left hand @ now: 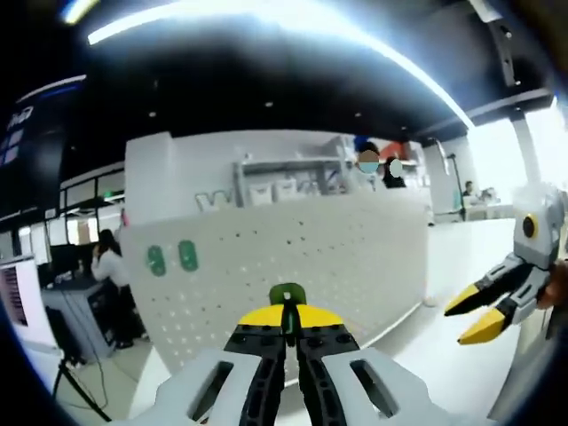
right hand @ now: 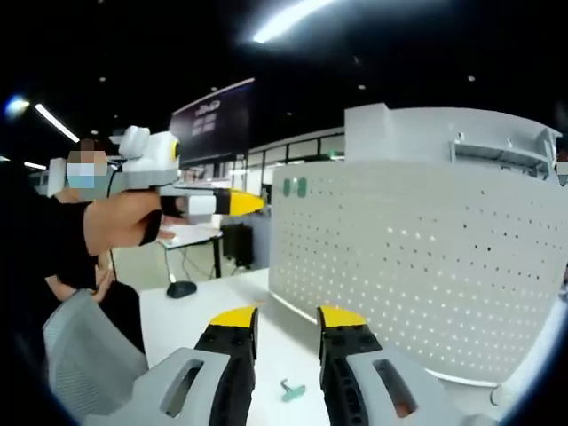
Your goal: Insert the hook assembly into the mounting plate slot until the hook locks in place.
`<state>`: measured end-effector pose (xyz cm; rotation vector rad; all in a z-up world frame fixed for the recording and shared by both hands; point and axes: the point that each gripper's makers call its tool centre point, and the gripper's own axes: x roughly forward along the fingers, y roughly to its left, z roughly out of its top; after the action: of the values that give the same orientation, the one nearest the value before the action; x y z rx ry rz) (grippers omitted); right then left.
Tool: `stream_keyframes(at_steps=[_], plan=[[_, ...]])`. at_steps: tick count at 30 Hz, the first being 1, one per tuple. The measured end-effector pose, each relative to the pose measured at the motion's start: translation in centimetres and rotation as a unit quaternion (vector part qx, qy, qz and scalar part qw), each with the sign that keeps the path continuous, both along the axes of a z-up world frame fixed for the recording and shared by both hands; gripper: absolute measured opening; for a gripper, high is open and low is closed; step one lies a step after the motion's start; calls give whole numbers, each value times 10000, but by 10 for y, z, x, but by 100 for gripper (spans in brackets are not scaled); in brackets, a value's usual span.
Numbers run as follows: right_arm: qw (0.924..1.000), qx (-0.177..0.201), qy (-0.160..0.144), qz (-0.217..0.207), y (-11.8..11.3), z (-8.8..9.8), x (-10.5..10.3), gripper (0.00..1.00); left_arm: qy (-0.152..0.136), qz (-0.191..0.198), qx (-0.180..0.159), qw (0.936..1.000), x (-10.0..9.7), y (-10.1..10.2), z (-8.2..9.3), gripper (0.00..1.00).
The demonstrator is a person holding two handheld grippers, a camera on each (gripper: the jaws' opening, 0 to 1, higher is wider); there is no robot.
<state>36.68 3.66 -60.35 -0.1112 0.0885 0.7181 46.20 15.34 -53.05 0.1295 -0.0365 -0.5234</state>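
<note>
Office surroundings with ceiling strip lights sit behind a white worktop that carries an upright white perforated mounting plate. Two green hooks already sit near the plate's upper corner. In the left gripper view, the left gripper has its jaws pressed together on a green hook assembly, held raised and facing the plate, apparently to line the part up with a slot. The right gripper has its jaws spread and holds nothing; it hangs above the worktop, near the plate, probably kept clear of the insertion path. A second green hook piece lies on the worktop between its jaws. Insertion is judged not yet started.
</note>
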Motion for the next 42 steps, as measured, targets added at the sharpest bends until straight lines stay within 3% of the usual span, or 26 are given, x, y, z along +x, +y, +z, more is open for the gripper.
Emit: stream_keyframes(at_steps=[10, 28, 33, 42], plan=[[9999, 32, 116, -54, -3, -8, 1, 37, -7, 161, -177, 9997, 22, 2, 13, 3], [9994, 172, 211, -226, -15, -15, 4, 51, -112, 641, -176, 9977, 89, 5, 37, 3], [9987, 198, 240, -405, -22, -19, 9, 62, -75, 785, -128, 9968, 106, 6, 37, 3], [9985, 325, 43, -428, -26, -12, 10, 67, -21, 936, -120, 9955, 122, 6, 36, 2]])
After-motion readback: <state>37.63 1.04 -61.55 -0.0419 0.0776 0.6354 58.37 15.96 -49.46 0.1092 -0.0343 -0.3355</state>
